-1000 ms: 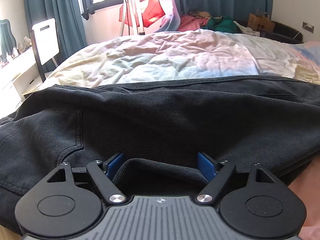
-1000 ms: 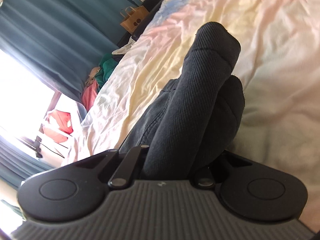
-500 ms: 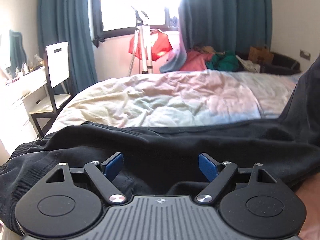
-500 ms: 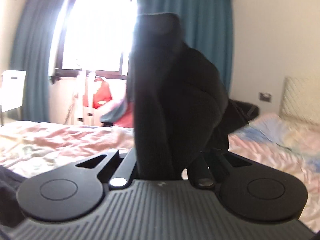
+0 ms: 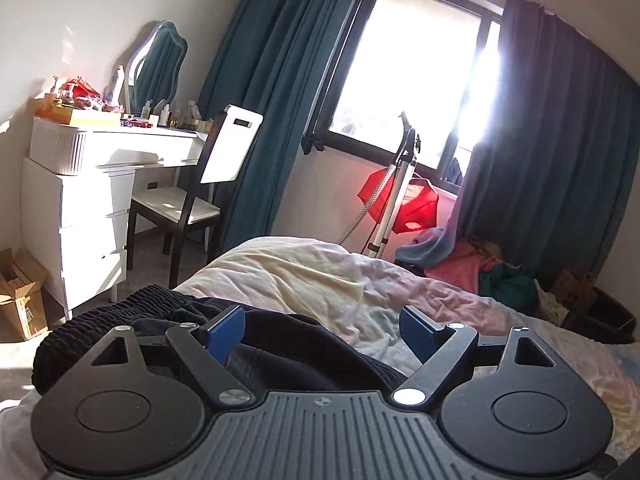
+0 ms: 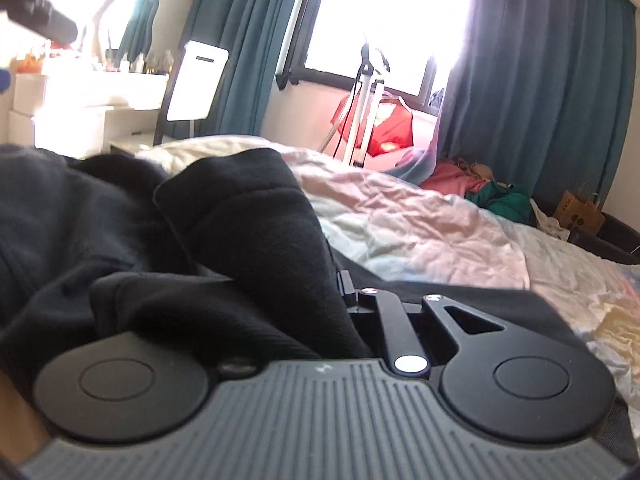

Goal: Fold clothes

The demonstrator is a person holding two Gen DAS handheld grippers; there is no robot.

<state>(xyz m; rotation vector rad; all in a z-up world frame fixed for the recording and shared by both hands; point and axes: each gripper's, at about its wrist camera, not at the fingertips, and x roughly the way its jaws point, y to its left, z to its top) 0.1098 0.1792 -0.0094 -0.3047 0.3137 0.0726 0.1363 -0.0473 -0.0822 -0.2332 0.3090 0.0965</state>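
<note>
A black garment lies bunched on the near edge of the bed, with its ribbed waistband at the left. My left gripper hovers just above it, open, with nothing between its blue pads. In the right wrist view my right gripper is shut on a thick fold of the same black garment. The cloth drapes over its left finger and hides the fingertips.
The rumpled pastel bed cover stretches ahead. A white-backed chair and a white dresser stand at the left. A stand with a red garment is by the window, with a clothes pile beside it. A cardboard box sits on the floor.
My left gripper has lifted off the black garment and rolled, now facing the dresser and window. My right gripper has swung across with the cloth and rolled level, low over the bed.
</note>
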